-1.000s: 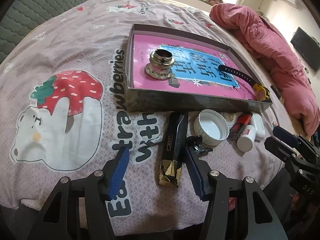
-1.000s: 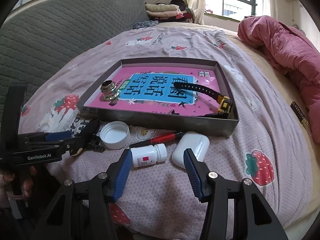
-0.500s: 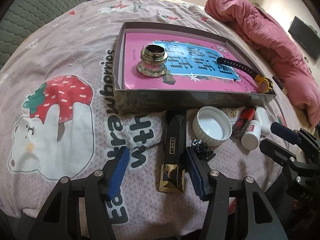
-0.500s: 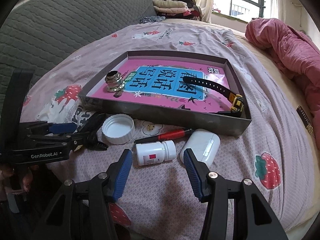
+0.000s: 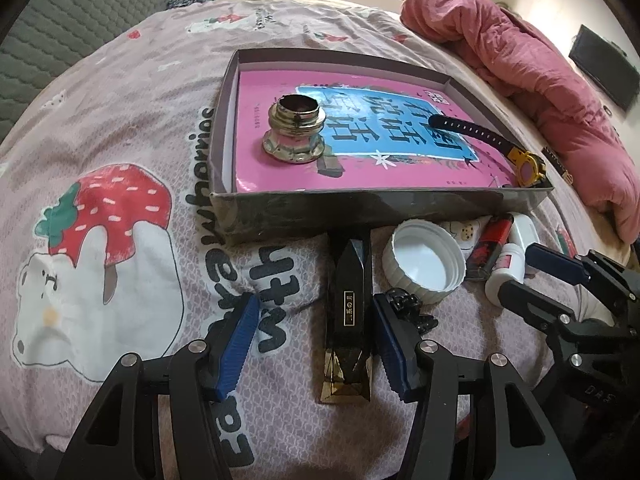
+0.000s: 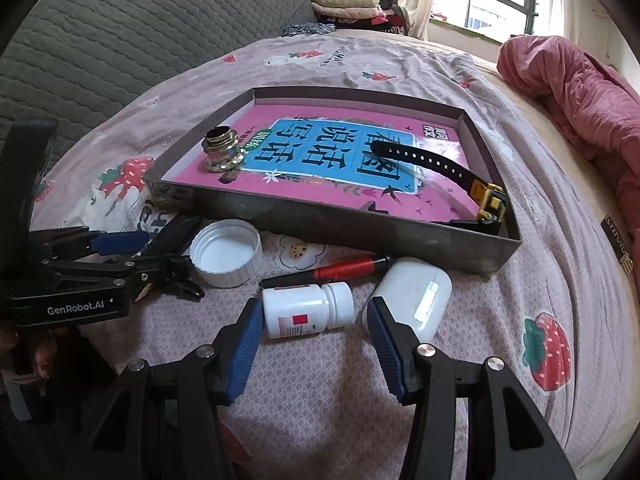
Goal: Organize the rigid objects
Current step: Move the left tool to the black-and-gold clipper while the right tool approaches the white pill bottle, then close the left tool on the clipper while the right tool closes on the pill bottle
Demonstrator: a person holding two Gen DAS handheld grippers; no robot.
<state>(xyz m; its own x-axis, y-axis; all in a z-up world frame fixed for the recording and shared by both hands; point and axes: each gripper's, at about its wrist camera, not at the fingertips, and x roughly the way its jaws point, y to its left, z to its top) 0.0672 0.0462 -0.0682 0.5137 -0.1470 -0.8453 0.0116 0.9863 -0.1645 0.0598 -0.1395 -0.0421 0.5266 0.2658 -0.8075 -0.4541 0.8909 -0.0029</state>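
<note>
A shallow grey box (image 5: 360, 204) (image 6: 340, 224) on the bed holds a pink book, a brass fitting (image 5: 295, 128) (image 6: 222, 152) and a black-and-yellow watch (image 5: 524, 164) (image 6: 486, 196). In front of it lie a black-and-gold bar (image 5: 350, 320), a white lid (image 5: 424, 264) (image 6: 226, 252), a black clip (image 5: 412, 308), a red pen (image 6: 344, 268), a white pill bottle (image 6: 308, 314) and a white earbud case (image 6: 416, 296). My left gripper (image 5: 316, 344) is open around the bar's near end. My right gripper (image 6: 316, 344) is open, the pill bottle between its fingertips.
The bed has a pink strawberry-print sheet (image 5: 104, 216). A crumpled red quilt (image 5: 532, 64) (image 6: 580, 88) lies at the right. A grey padded headboard (image 6: 120, 40) stands at the left. Folded clothes (image 6: 348, 4) sit by the window.
Both grippers have moved forward and lower toward the objects. The bar now lies between the left fingers and the pill bottle sits between the right fingertips. Both stay open.
</note>
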